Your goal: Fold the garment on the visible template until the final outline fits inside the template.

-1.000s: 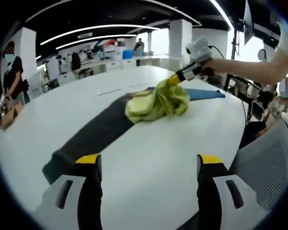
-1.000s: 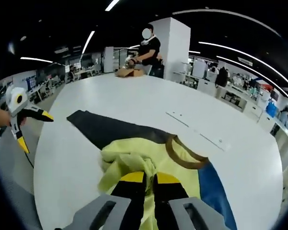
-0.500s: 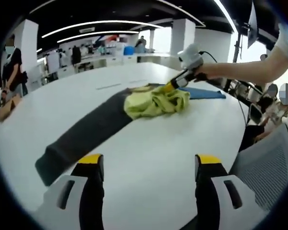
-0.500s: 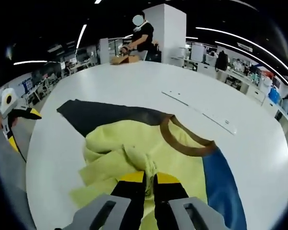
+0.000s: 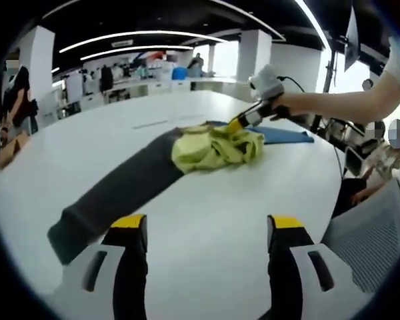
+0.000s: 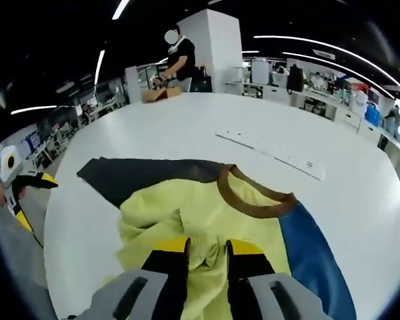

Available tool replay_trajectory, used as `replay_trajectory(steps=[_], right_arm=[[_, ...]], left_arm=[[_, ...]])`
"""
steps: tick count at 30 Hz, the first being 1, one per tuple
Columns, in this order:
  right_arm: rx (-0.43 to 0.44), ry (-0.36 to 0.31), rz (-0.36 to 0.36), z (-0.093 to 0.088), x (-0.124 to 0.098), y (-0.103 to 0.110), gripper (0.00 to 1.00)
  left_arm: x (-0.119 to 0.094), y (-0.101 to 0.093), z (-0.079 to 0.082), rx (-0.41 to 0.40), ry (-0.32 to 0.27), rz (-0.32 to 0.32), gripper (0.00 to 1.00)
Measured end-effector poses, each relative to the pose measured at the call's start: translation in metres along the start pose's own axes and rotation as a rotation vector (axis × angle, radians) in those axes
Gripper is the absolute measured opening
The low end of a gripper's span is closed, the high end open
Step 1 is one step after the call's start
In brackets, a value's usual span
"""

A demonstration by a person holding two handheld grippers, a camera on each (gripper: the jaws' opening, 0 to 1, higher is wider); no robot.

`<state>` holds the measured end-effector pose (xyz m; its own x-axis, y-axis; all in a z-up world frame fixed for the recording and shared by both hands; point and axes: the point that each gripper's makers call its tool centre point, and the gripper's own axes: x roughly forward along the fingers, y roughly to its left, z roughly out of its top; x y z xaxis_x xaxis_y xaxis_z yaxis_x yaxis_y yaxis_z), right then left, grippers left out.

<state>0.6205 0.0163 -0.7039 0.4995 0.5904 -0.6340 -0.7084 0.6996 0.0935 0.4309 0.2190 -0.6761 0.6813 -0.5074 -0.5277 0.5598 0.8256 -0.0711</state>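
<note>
Yellow garment (image 6: 187, 220): bunched mid-table on the dark template (image 5: 120, 193), directly under the right gripper (image 6: 207, 257), jaws parted around a fold; left gripper (image 5: 207, 230) open, empty, well apart

The garment (image 6: 207, 220) lies bunched on the template (image 5: 120, 190), which stretches across the table (image 5: 207, 220). In the right gripper view, the right gripper (image 6: 207, 250) sits at the garment's near edge, with cloth between its parted jaws. The left gripper (image 5: 203, 227) hangs over bare table, well apart from the garment. A person (image 6: 179, 57) stands at the table's far side.
</note>
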Motion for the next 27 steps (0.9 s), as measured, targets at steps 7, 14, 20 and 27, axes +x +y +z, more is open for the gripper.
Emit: replay_trajectory(steps=[7,14,20,27], right_arm=[[-0.023,-0.056,0.024,0.011,-0.022,0.017,0.42],[-0.04,-0.082,0.032,0.006,-0.051,0.033,0.45],[-0.049,-0.087,0.046,-0.007,-0.07,0.047,0.44],[-0.045,-0.072,0.063,-0.027,-0.083,0.061,0.43]], left_arm=[[0.005,-0.002,0.015,-0.015,-0.035,-0.007,0.66],[0.012,-0.007,0.033,0.005,-0.082,-0.023,0.61],[0.023,-0.009,0.045,0.01,-0.098,-0.029,0.57],[0.038,-0.013,0.052,-0.001,-0.109,-0.049,0.53]])
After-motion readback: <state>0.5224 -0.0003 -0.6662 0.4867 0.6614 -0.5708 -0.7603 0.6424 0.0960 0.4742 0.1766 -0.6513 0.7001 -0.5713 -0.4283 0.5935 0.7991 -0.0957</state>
